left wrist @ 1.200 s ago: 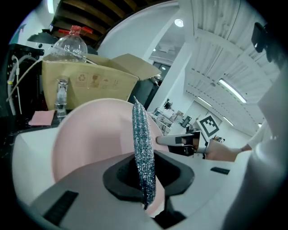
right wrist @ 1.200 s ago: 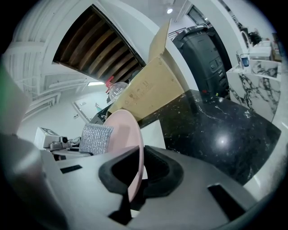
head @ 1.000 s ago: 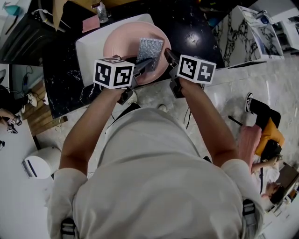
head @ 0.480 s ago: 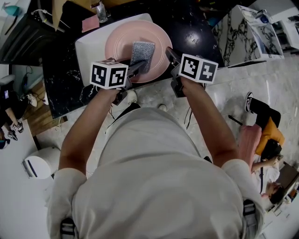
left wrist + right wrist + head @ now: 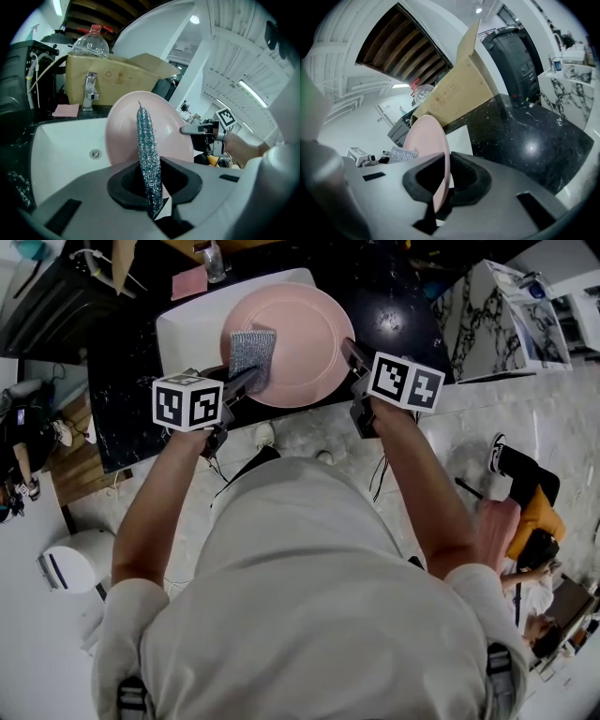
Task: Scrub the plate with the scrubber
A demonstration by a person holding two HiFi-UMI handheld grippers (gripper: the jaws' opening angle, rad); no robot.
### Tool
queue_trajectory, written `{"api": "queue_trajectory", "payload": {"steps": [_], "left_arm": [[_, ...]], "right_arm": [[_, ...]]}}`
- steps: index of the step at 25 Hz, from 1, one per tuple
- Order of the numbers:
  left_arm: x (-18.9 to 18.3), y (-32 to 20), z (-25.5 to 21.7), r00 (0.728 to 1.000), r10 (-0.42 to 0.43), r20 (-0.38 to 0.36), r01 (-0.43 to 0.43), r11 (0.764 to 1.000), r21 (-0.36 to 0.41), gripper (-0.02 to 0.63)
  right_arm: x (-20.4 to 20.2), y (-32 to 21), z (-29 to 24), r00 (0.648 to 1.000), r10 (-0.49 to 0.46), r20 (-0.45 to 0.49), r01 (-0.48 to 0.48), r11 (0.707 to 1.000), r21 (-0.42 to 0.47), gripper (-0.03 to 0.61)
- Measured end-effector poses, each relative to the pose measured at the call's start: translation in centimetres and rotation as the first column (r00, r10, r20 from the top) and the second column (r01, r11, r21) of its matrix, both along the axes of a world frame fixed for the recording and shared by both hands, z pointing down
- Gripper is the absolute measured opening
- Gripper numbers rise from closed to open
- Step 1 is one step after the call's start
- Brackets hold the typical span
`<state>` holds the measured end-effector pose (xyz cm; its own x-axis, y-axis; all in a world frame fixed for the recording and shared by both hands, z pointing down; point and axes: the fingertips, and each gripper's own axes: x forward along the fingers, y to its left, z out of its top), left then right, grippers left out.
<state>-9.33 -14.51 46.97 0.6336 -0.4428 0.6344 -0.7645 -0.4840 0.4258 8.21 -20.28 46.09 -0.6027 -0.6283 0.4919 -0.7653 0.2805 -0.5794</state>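
The scrubber point(image 5: 252, 351) stands edge-on between the 2 fingers of the left gripper point(image 5: 242, 382), with its flat face against the left part of the pink plate point(image 5: 305, 329). The plate is tilted up over a white sink point(image 5: 183, 324), and its right rim sits between the 2 fingers of the right gripper point(image 5: 349, 352). The sink is set in a black marbled counter point(image 5: 398, 306). On the far side are a faucet point(image 5: 90, 90) and a cardboard box point(image 5: 110, 77), with a clear bottle point(image 5: 91, 45) showing above the box. The left fingers are closed tight on the scrubber. The right fingers are clamped on the plate's rim.
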Motion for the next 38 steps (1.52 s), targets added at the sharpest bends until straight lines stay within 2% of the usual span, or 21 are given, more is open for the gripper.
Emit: {"api": "queue_trajectory", "payload": {"steps": [5, 9, 13, 19, 31, 38], "left_arm": [[-2.6, -0.3, -1.2, 0.999, -0.046, 0.0, 0.045, 0.998, 0.043, 0.071], [-4.9, -0.7, -2.6, 0.993, -0.113, -0.04, 0.116, 0.991, 0.074, 0.071], [-7.8, -1.3, -4.1, 0.978, -0.192, -0.08, 0.2, 0.974, 0.104, 0.071], [-11.9, -1.5, -5.5, 0.955, -0.281, -0.099, 0.294, 0.942, 0.161, 0.071], [-15.4, -1.5, -5.3, 0.964, -0.259, -0.057, 0.265, 0.936, 0.234, 0.071], [-16.6, -1.5, -4.8, 0.972, -0.225, -0.062, 0.233, 0.942, 0.241, 0.071]], "right_arm": [[-0.1, 0.0, 0.7, 1.0, 0.0, -0.01, 0.0, 1.0, -0.019, 0.026], [-0.4, -0.3, 0.9, 1.0, -0.008, -0.022, 0.008, 1.0, -0.028, 0.026], [-0.5, -0.7, 1.2, 0.999, -0.011, -0.041, 0.01, 0.999, -0.035, 0.026], [-1.2, -1.7, 1.5, 0.998, -0.016, -0.067, 0.013, 0.999, -0.047, 0.026], [-5.7, -4.3, 2.1, 0.992, -0.069, -0.109, 0.059, 0.994, -0.088, 0.026], [-9.5, -5.9, 3.5, 0.987, -0.104, -0.121, 0.087, 0.986, -0.14, 0.026]]}}
